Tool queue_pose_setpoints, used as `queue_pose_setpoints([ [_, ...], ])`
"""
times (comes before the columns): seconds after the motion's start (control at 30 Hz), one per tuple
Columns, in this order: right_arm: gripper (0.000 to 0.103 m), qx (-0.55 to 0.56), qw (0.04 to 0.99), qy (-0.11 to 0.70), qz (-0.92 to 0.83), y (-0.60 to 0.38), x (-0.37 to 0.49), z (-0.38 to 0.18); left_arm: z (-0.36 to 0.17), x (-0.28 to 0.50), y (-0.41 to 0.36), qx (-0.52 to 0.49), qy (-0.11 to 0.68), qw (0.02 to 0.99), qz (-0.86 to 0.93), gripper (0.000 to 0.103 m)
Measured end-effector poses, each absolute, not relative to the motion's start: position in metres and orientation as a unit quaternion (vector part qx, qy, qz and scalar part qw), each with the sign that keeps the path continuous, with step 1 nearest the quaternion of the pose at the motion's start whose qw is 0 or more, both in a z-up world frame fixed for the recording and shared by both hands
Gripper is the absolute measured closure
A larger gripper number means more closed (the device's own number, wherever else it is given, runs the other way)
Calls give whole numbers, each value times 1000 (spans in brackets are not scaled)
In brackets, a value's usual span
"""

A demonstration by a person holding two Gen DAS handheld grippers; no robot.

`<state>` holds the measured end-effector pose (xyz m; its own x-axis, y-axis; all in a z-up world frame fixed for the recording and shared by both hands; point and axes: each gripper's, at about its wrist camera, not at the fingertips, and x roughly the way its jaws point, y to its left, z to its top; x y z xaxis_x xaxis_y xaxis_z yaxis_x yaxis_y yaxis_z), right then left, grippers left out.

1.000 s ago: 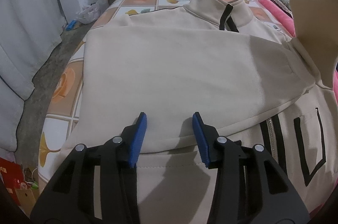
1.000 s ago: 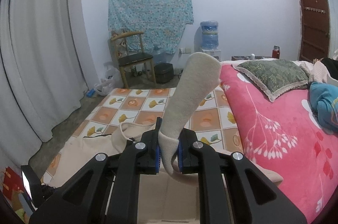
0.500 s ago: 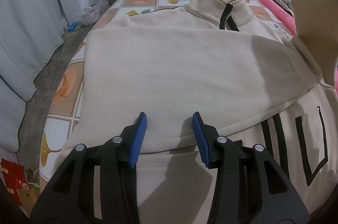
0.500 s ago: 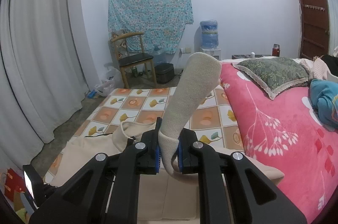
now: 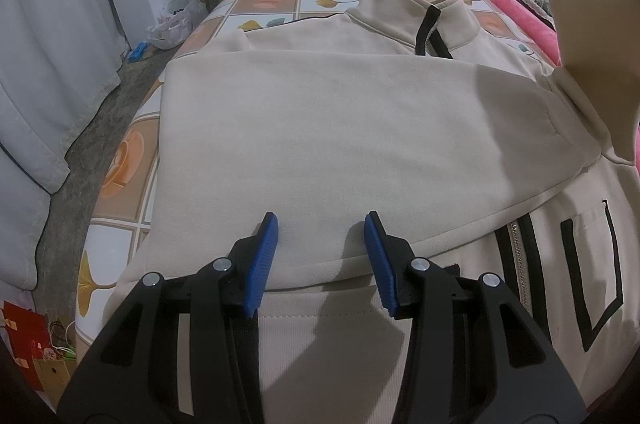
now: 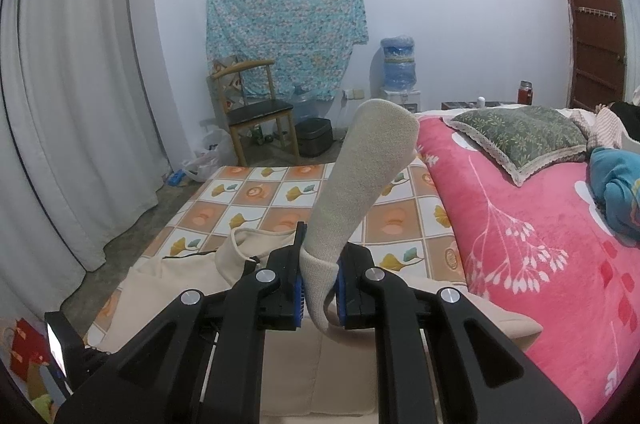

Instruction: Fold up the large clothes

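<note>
Hovers with blue pads apart over a cream zip-up jacket (image 5: 360,144): left tool (image 5: 320,224), nothing between its jaws. Lies spread on a checked bedsheet (image 5: 272,0), one sleeve (image 5: 400,128) folded across the chest, stand-up collar (image 5: 416,12) farthest away.

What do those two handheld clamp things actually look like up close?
Both match: the left gripper and right gripper are matte black plastic linkages with triangular cut-outs and round silver rivets. Each finger ends in a ribbed blue pad. No cables, markings or sleeves show.

jacket (image 5: 340,144): cream, black trim | flat on bed | one sleeve folded across
</note>
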<state>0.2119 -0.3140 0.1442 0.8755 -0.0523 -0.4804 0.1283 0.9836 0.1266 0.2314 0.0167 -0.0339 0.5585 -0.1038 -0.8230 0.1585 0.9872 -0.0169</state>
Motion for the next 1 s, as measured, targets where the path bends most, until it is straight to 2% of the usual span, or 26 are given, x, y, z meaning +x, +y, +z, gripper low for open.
queue_pose_setpoints([
  [0.53, 91, 74, 965, 247, -44, -309, 215, 143, -34, 231, 16, 31, 463, 883, -74, 60],
  [0.87, 90, 28, 961, 275, -14, -261, 228, 121, -34, 231, 17, 31, 462, 883, -75, 60],
  [0.93, 87, 21, 955, 297, 10, -245, 232, 108, -34, 231, 16, 30, 462, 883, -75, 60],
  [0.97, 80, 18, 950, 310, 24, -238, 234, 100, -34, 231, 17, 30, 462, 883, -77, 60],
  [1.0, 67, 20, 946, 321, 45, -231, 234, 92, -33, 231, 18, 29, 461, 883, -78, 60],
])
